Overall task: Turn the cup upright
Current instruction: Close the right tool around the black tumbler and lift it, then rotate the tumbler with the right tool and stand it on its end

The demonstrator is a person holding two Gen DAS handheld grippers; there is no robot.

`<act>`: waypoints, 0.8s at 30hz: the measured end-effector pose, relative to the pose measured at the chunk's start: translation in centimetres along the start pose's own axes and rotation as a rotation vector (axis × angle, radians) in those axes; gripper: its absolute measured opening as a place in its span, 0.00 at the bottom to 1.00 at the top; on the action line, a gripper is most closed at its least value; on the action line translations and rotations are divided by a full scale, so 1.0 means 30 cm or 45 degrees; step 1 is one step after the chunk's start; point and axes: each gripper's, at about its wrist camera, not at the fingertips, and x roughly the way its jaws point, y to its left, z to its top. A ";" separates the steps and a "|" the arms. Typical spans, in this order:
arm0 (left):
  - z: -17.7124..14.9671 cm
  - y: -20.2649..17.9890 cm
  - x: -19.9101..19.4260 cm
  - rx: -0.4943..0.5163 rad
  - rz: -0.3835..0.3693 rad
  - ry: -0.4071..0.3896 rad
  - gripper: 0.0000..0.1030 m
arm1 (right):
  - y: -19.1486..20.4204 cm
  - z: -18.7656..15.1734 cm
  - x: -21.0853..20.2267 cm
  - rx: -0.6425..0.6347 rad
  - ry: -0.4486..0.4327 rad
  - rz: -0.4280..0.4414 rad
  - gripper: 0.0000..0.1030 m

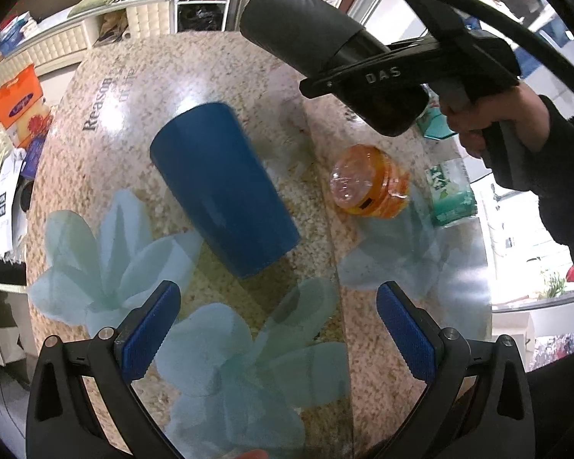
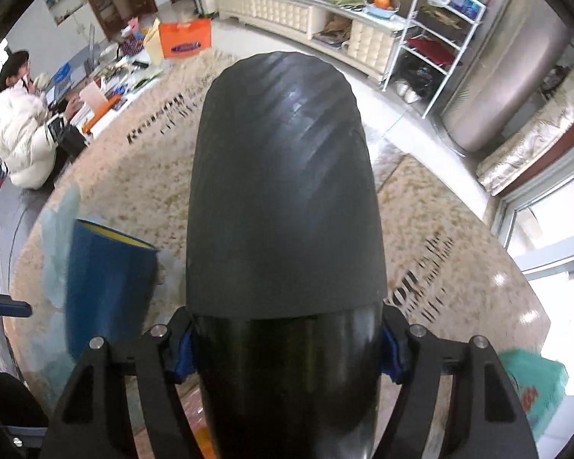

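A blue cup (image 1: 222, 187) stands on the round table (image 1: 141, 88); in the right wrist view it (image 2: 107, 287) shows its open yellow-lined rim upward, at the left. My left gripper (image 1: 277, 329) is open and empty, its blue pads (image 1: 149, 332) just short of the cup. My right gripper (image 2: 285, 344) is shut on a black cup (image 2: 283, 199), held in the air with its ribbed dark-grey sleeve end pointing away from the camera. In the left wrist view this black cup (image 1: 306, 26) hangs tilted above the table's far right.
An orange plastic-wrapped jar (image 1: 367, 179) stands to the right of the blue cup. A green-and-white packet (image 1: 451, 191) and a teal item (image 1: 436, 124) lie near the table's right edge. A person in a white jacket (image 2: 23, 137) sits beyond the table.
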 end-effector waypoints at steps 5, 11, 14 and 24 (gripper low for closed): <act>-0.017 -0.025 -0.059 0.078 -0.025 -0.042 1.00 | 0.000 -0.081 -0.138 0.107 -0.065 -0.019 0.68; -0.054 -0.053 -0.135 0.179 -0.055 -0.088 1.00 | 0.009 -0.218 -0.320 0.261 -0.143 -0.062 0.68; -0.068 -0.059 -0.159 0.216 -0.052 -0.099 1.00 | 0.028 -0.291 -0.375 0.329 -0.166 -0.100 0.68; -0.138 -0.094 -0.191 0.356 -0.011 -0.169 1.00 | 0.219 -0.431 -0.482 0.553 -0.257 -0.119 0.68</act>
